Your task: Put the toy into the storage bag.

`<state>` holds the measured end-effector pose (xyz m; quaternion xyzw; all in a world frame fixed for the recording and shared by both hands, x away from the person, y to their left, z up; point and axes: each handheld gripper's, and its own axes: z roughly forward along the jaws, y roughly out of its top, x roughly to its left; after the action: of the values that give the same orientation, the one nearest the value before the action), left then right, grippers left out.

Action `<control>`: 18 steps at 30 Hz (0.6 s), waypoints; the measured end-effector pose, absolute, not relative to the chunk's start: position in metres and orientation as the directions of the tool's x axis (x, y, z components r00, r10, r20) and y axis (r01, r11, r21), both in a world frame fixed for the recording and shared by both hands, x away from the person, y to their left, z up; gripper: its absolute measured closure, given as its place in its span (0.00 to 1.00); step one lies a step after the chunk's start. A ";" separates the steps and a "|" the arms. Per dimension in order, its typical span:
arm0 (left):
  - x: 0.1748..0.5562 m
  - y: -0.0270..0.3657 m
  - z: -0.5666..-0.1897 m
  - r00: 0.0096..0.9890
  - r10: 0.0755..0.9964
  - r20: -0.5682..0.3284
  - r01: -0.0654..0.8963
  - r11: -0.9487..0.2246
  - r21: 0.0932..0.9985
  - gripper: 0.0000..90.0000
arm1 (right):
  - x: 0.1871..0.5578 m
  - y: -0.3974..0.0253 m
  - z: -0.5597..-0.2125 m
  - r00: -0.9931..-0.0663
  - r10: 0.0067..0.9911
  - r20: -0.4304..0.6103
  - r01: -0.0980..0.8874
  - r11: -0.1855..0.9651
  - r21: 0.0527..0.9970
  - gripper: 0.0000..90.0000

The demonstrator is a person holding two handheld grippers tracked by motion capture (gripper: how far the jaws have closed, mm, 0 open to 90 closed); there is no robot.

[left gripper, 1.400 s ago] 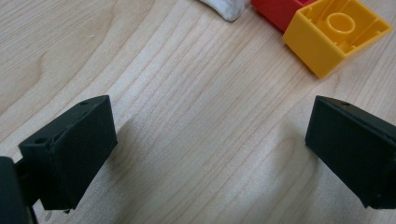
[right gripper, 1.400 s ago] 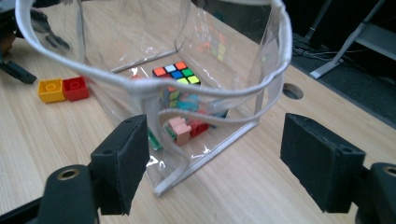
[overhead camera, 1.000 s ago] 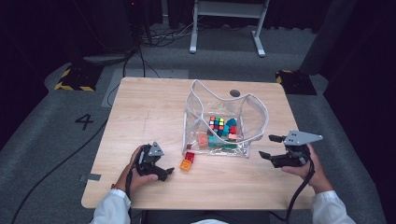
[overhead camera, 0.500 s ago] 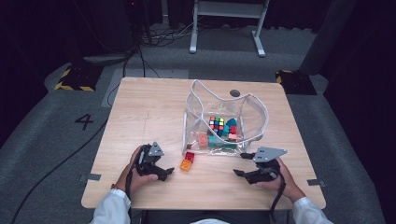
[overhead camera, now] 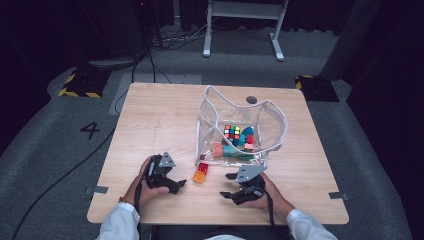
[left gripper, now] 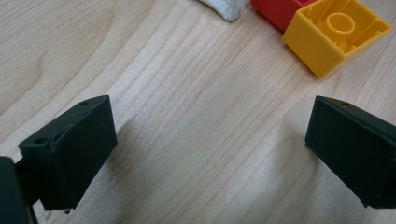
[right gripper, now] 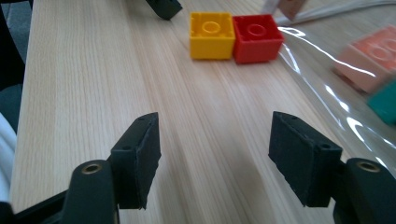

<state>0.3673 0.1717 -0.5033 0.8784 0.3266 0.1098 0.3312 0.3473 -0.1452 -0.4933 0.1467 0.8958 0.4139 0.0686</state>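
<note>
Two bricks — yellow brick point(overhead camera: 199, 176) touching red brick point(overhead camera: 203, 167) — lie outside the clear bag point(overhead camera: 270, 117) on the desk point(overhead camera: 150, 115), unpacked yet, between wide-open, empty left tongs point(overhead camera: 175, 184) and right tongs point(overhead camera: 228, 185).

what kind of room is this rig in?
Probably a lab or studio set up for recording, not a home. A lone wooden table stands on grey carpet, a taped number 4 marks the floor, yellow-black hazard tape edges a base, and cables run to a white stand behind.
</note>
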 end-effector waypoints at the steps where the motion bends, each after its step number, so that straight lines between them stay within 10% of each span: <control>1: 0.367 0.172 -0.503 0.763 0.645 -0.027 0.502 -0.567 0.654 0.02 | 0.350 -0.140 -0.495 -0.954 0.298 -0.018 0.180 0.622 0.762 0.40; 18: 0.366 0.173 -0.504 0.768 0.639 -0.036 0.501 -0.565 0.655 0.02 | 0.363 -0.085 -0.504 -0.953 0.304 -0.010 0.191 0.622 0.760 0.39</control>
<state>0.3657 0.1733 -0.5038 0.8787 0.3242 0.1033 0.3349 0.3632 -0.0851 -0.5037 0.1379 0.8979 0.4124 0.0687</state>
